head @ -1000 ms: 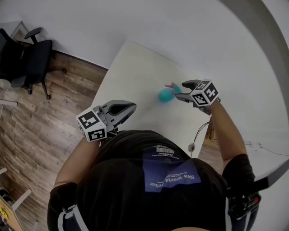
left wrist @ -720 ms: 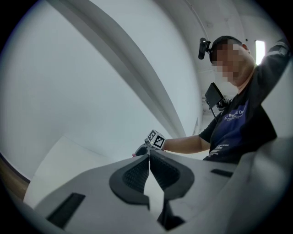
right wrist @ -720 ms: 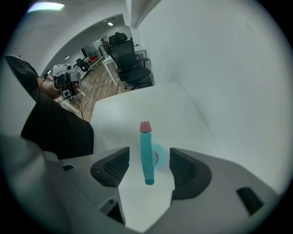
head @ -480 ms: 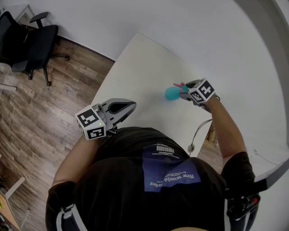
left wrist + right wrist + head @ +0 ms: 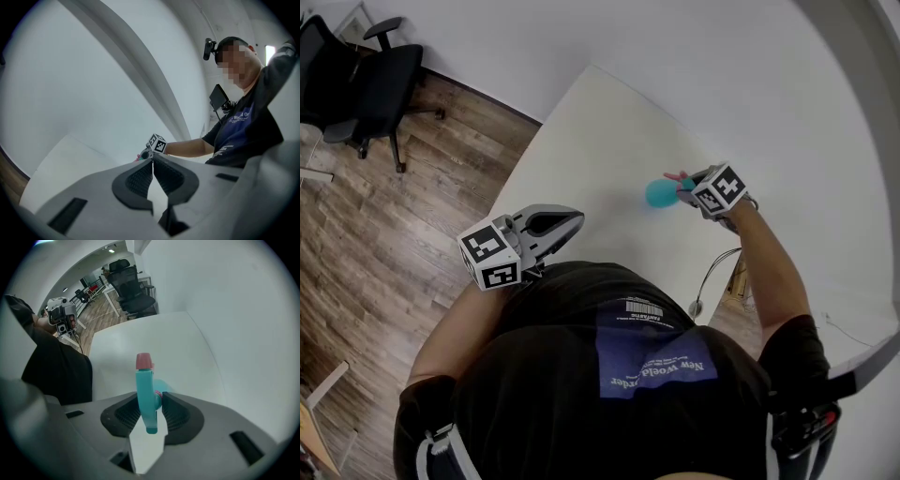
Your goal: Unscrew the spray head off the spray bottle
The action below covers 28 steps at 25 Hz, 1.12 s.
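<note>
Grip note: closing right gripper (image 5: 682, 186) from above onto teal spray head (image 5: 144, 390), pressing both sides, with spray bottle (image 5: 660, 193) standing right of centre on white surface (image 5: 591, 141). Holding left gripper (image 5: 153, 161) clenched, empty. Probably handling light, slick, rigid plastic: bracing round body while twisting.

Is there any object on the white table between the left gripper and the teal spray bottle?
Nothing visible. Only bare white table lies between the shut left gripper and the round teal plastic spray bottle. The right gripper, whose jaws have just been closing, holds its teal spray head.
</note>
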### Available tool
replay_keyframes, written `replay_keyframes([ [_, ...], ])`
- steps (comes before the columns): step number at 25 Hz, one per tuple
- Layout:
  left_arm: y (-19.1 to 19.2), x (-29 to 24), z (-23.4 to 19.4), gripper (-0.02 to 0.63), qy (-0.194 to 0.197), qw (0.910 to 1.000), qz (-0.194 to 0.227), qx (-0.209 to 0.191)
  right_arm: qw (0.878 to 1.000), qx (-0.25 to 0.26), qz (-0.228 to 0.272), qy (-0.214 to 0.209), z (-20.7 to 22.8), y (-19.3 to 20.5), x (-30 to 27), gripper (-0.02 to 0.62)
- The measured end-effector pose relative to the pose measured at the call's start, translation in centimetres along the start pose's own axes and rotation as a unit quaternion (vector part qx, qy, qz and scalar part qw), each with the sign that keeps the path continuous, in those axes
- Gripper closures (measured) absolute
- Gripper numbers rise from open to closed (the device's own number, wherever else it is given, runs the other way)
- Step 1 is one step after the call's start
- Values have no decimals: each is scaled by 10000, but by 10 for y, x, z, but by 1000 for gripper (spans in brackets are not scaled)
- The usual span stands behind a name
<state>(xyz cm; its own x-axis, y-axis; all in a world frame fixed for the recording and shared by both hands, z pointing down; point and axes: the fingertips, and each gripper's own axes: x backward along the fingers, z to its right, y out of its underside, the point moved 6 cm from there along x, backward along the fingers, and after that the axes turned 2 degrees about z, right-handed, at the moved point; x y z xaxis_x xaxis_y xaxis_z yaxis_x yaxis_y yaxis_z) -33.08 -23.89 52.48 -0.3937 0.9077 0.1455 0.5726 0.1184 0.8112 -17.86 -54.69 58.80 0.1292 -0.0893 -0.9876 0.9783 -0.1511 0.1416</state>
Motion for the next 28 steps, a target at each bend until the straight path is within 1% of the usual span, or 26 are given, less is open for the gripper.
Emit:
replay_keyframes([
  [4,2,1,1,595,40,10000,10,-16,10000,-13,-6,-26,-3,1,0,472],
  [7,1,1,2,595,40,10000,-5,7,9999,-64,104,-57,-5,2,4,472],
  [11,2,-3,0,595,84,10000,-43,-7,9982,-258,535,-114,-6,1,14,472],
  [15,-1,-6,2,595,181,9998,-74,-32,9908,-652,1148,-283,-11,4,34,474],
  [18,-3,-11,5,595,295,9995,-103,-80,9799,-960,1688,-449,-17,8,50,472],
  [21,-7,-17,5,595,407,9991,-133,-63,9651,-1213,2228,-655,-21,11,64,474],
  [28,-22,-26,13,593,696,9970,-292,-162,9227,-1543,3374,-1043,-48,17,99,474],
])
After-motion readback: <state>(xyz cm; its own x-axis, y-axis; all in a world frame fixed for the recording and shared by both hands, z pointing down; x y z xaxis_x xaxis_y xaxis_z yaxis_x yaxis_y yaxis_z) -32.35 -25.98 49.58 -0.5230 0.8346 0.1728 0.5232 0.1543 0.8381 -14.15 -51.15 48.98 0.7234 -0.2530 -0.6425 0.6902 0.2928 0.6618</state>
